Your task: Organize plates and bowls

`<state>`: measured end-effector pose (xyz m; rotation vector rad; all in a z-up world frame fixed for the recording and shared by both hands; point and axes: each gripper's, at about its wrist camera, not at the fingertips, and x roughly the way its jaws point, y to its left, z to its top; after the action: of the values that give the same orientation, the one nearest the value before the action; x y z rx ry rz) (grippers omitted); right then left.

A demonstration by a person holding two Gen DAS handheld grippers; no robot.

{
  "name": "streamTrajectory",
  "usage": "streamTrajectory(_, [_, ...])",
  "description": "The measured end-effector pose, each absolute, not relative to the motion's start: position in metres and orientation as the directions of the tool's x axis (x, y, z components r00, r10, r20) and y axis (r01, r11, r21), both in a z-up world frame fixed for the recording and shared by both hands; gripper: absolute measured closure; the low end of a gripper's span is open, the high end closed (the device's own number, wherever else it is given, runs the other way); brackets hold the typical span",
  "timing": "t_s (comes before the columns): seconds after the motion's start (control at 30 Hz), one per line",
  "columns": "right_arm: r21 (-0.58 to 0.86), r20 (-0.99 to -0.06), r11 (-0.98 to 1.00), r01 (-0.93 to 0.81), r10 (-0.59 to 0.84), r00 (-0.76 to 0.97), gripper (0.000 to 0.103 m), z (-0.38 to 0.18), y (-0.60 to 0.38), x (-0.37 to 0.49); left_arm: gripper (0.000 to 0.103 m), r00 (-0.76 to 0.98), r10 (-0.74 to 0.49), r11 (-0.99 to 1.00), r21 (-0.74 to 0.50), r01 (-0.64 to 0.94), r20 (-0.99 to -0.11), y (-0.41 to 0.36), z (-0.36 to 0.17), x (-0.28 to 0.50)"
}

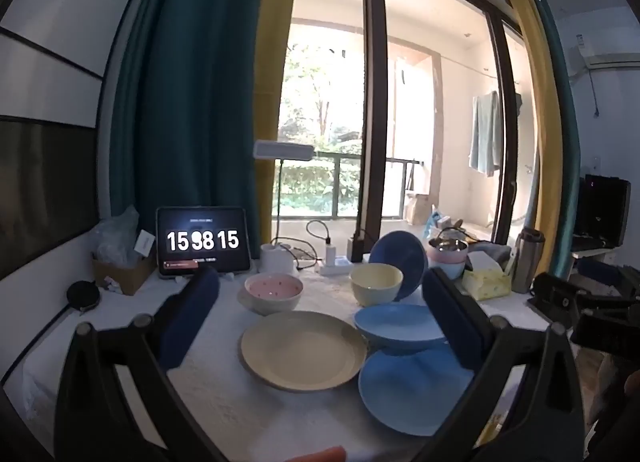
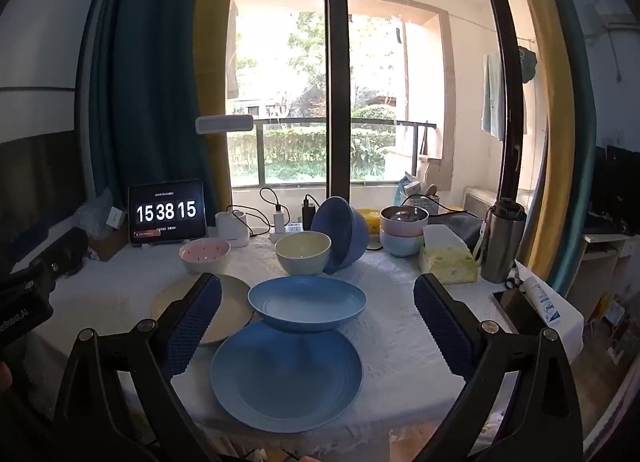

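On the white cloth lie a cream plate (image 1: 303, 348) (image 2: 232, 302), a flat blue plate (image 2: 286, 376) (image 1: 412, 392) and a deeper blue plate (image 2: 307, 302) (image 1: 398, 326) whose near edge rests on the flat one. Behind them stand a pink dotted bowl (image 1: 273, 292) (image 2: 205, 255), a cream bowl (image 1: 376, 282) (image 2: 303, 252) and a dark blue bowl (image 1: 398, 262) (image 2: 344, 232) tipped on its side against the cream bowl. My left gripper (image 1: 320, 318) hangs open above the cream plate. My right gripper (image 2: 318, 322) is open over the blue plates. Neither holds anything.
At the back stand a tablet clock (image 2: 167, 214), a charger strip (image 2: 286, 228), stacked pastel bowls (image 2: 402, 230), a tissue pack (image 2: 448, 260) and a steel flask (image 2: 502, 240). A phone (image 2: 518, 308) and a tube (image 2: 542, 298) lie by the right edge.
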<state>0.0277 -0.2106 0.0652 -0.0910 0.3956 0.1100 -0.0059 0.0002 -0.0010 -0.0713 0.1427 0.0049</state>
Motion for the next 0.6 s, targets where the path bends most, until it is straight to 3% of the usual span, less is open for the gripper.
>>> streamTrajectory(0.6, [-0.044, -0.38, 0.991, -0.123, 0.097, 0.92, 0.004, 0.0682, -0.2114, 0.0271, 0.001, 0.988, -0.002, 0.997, -0.071, -0.009, -0.152, -0.0012, -0.0037, -0.0029])
